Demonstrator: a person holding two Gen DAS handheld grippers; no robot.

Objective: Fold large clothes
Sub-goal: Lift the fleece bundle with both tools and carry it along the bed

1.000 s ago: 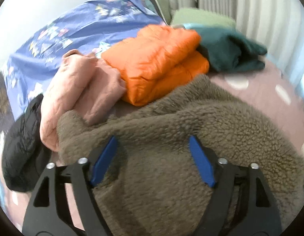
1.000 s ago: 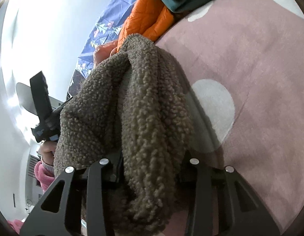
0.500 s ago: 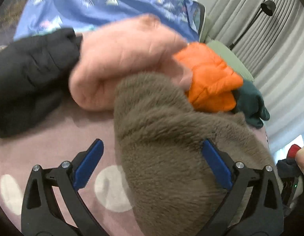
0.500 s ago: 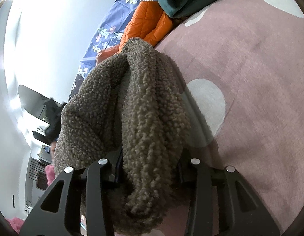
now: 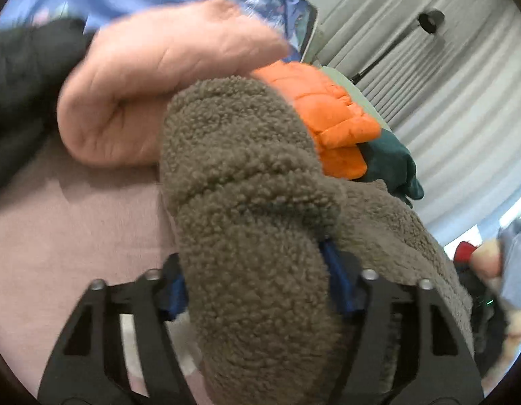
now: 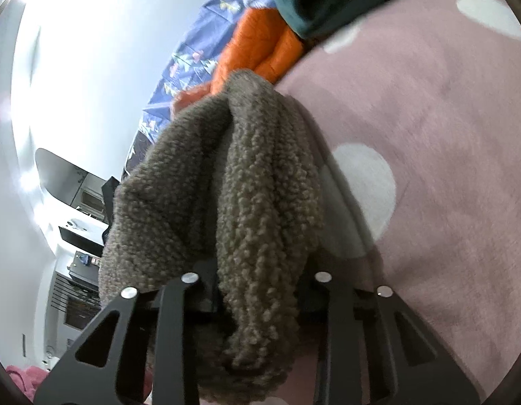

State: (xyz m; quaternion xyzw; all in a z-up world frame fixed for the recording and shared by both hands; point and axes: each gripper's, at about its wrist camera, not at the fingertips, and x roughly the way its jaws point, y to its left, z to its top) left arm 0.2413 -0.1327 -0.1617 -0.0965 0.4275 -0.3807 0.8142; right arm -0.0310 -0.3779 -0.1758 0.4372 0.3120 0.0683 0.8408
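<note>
So the brown fleece is bunched up on the pink spotted bed cover, and it's pinched at two spots. The left hand-held gripper has just been closing, and its blue pads are now squeezed onto a thick roll of the fleece. The right hand-held gripper has also been closing tighter and is clamped on another fat fold of it. My guess is two grips so the thing can be lifted and spread flat; it's way too bulky for one.

Just behind the fleece, touching it, is a pink garment. An orange puffer jacket sits right beside that, with a dark green top past it. A black jacket lies off to the fleece's left. Looks like those are parked at the back so the near cover stays free for folding.
</note>
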